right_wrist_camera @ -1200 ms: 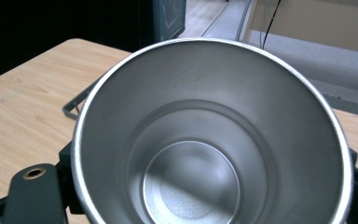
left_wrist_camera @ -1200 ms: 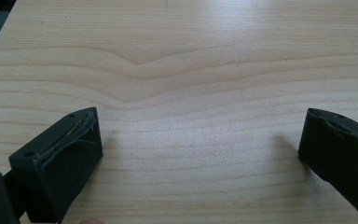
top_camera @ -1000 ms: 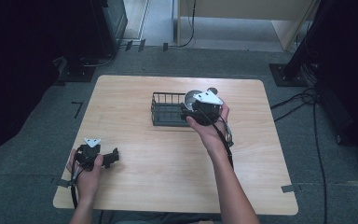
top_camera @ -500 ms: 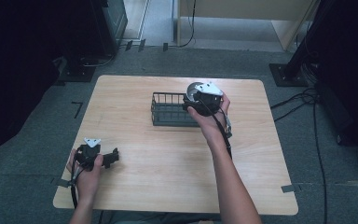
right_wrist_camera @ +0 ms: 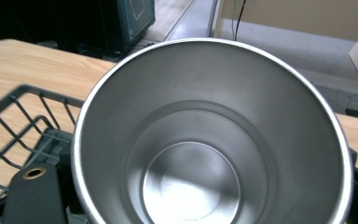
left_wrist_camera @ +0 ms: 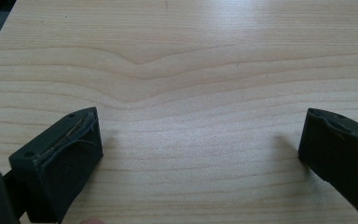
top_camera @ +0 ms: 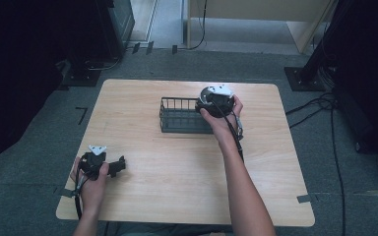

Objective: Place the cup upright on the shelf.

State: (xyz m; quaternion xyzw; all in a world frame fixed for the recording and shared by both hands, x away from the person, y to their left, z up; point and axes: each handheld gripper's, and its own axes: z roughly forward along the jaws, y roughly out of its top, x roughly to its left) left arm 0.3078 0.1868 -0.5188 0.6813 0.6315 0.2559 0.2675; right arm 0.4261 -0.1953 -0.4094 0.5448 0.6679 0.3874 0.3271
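The round stainless-steel cup [right_wrist_camera: 209,140] sits directly ahead of the right gripper [top_camera: 215,101], its open mouth turned toward that gripper's camera so that its long axis runs roughly straight away from the fingers, with the polished bottom visible deep inside. The dark blocks of the right fingers [right_wrist_camera: 30,196] show at either side of the cup's rim in the right gripper view, hugging the wall, so I judge them closed on the cup, though the contact itself is mostly hidden by the rim. Just to the left of and below the fingers lies the black wire basket [top_camera: 179,115], its rungs passing close under the cup; from the high view the right gripper hangs at the basket's right end, and the coming move looks to turn on whether the cup goes down into that basket or comes away from it. The right hand is by far the nearer one. The left gripper [top_camera: 109,166] rests well apart, at the near left of the light wooden surface [top_camera: 177,162], its fingers [left_wrist_camera: 58,161] spread wide with nothing but bare wood grain between them.
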